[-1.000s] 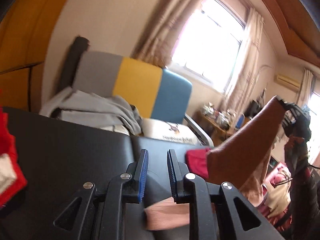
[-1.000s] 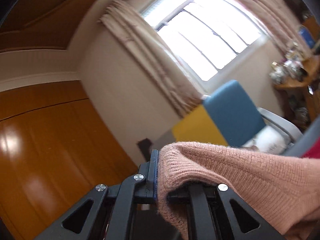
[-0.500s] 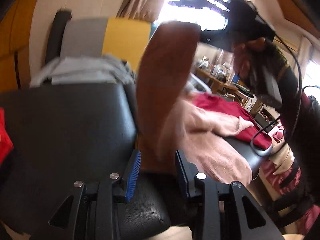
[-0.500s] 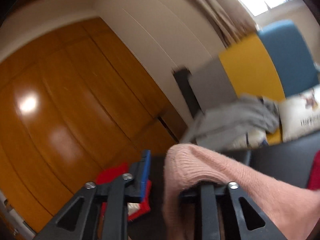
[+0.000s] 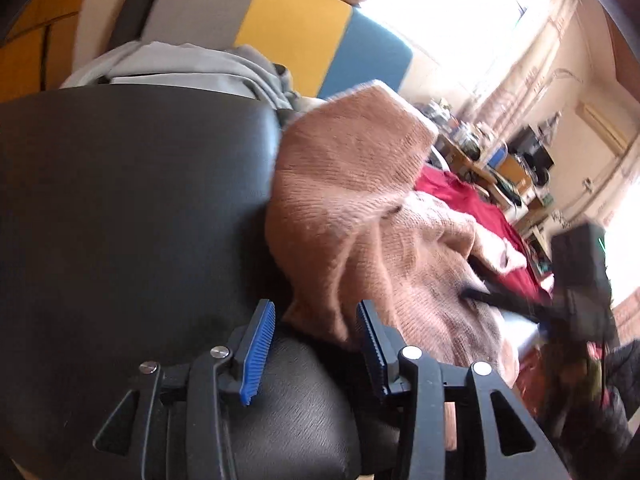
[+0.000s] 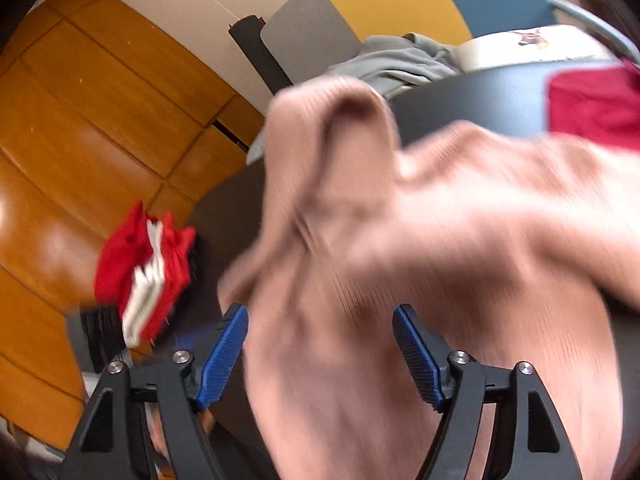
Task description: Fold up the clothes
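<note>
A pink knit sweater (image 5: 360, 208) lies crumpled on the black padded table (image 5: 132, 200); it also fills the right wrist view (image 6: 400, 240), blurred. My left gripper (image 5: 316, 336) is open, its blue pads either side of the sweater's near edge, not pinching it. My right gripper (image 6: 320, 340) is open wide with the sweater lying between and beyond its fingers. The right gripper also shows in the left wrist view (image 5: 576, 280), low at the sweater's far right side.
A dark red garment (image 5: 472, 200) lies on the table beyond the sweater. A folded red and white stack (image 6: 148, 272) sits at the table's left end. A grey garment (image 5: 180, 68) lies on a grey, yellow and blue chair (image 5: 292, 32) behind the table.
My right gripper has opened and let go of the sweater, which dropped from its raised position onto the table. My left gripper opened wider and moved up to the sweater's edge.
</note>
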